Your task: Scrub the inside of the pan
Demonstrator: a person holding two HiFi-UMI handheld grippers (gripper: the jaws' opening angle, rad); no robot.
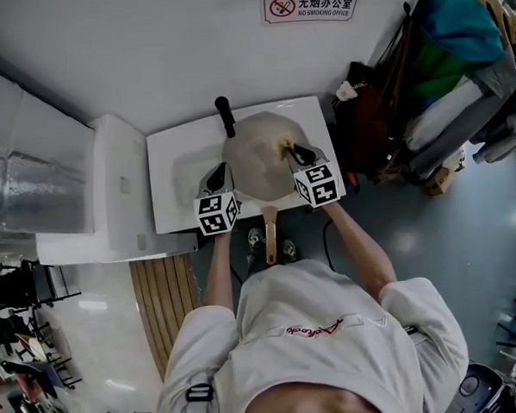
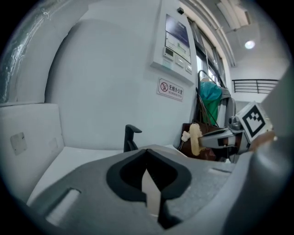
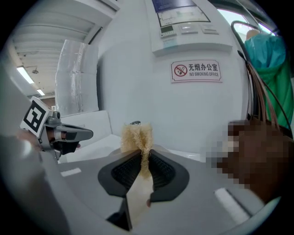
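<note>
Pan (image 1: 260, 158): left fingers (image 2: 126, 176) together, right fingers (image 3: 161, 172) tight on scrubber (image 3: 136, 135).

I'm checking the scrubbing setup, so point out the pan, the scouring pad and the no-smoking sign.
pan (image 1: 257, 158), head view, bare middle of its pale surface.
scouring pad (image 3: 136, 136), right gripper view, fibrous tuft at its top.
no-smoking sign (image 3: 196, 71), right gripper view, centre of the sign's plate.

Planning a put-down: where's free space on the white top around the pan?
Free: left part of the white top, between its left edge and the pan, left of the black faucet. Small bare corner at back right, beyond the right gripper. Crowded: the pan's near side, with the left gripper and the scrubber.
</note>
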